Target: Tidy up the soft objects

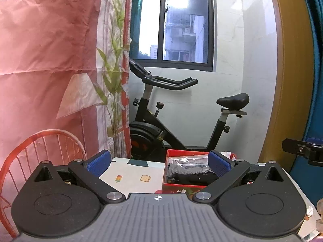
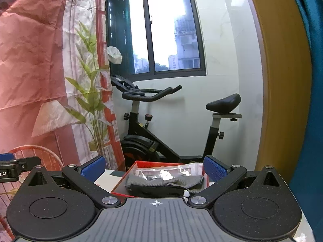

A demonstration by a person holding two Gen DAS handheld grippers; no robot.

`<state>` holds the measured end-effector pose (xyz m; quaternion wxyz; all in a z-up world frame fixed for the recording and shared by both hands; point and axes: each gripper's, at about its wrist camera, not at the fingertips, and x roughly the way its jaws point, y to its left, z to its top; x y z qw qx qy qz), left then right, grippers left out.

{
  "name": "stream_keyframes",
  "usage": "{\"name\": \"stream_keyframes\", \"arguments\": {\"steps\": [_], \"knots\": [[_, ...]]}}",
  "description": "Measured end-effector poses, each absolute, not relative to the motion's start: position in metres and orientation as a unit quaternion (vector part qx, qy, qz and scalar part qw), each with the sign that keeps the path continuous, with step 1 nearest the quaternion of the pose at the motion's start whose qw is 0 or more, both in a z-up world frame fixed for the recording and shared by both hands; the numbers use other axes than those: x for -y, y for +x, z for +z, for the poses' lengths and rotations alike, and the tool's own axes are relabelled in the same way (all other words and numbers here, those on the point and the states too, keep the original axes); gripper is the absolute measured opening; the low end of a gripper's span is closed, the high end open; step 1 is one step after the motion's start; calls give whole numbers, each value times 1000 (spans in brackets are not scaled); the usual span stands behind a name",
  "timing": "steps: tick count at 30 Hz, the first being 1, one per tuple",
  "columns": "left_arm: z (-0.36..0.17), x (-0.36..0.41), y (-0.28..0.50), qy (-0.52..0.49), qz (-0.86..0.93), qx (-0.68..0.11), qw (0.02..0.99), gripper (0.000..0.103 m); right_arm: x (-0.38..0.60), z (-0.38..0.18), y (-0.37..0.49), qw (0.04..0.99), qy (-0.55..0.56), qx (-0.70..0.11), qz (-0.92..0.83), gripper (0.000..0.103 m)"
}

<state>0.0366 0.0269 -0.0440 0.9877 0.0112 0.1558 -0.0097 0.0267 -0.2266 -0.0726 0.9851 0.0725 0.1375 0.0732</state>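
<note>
While the left gripper (image 1: 159, 164) is held level above the tabletop (image 1: 131, 173), its blue-padded fingers (image 1: 98, 162) stand wide apart and hold nothing. Ahead of them, nearer the right finger, sits a red box (image 1: 181, 188) with grey and black soft cloth items (image 1: 187, 172) and a crinkled clear plastic packet (image 1: 189, 159) inside. The right finger overlaps the box's far right corner in view; contact cannot be told. Between the fingers the tabletop cover shows a popsicle print and a toast print. Beyond the fingertips stands an exercise bike (image 1: 181, 111) under a window (image 1: 171, 22); left of the left finger, an orange wire chair (image 1: 44, 141). The other gripper's tip shows at the right edge.

Right wrist view: the right gripper (image 2: 154, 168) is also level, pointing forward, fingers (image 2: 215, 168) spread open and empty. The red box (image 2: 129, 181) lies directly between them, just ahead, the cloth items (image 2: 165, 184) heaped in it with the plastic packet (image 2: 163, 172) behind. The bike (image 2: 171, 121) and window (image 2: 161, 26) stand beyond. The left gripper's tip shows at the left edge.
</note>
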Motion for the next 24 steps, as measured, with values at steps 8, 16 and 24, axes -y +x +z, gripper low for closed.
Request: {"name": "stream_keyframes", "arguments": {"steps": [8, 16, 24], "knots": [[-42, -28, 31, 6, 1, -150, 989, 103, 226, -73, 26, 985, 74, -138, 75, 103], [-42, -27, 30, 9, 7, -150, 989, 103, 225, -71, 25, 985, 72, -137, 79, 103], [-41, -28, 30, 8, 12, -148, 989, 103, 224, -72, 26, 985, 70, -139, 76, 103]]}}
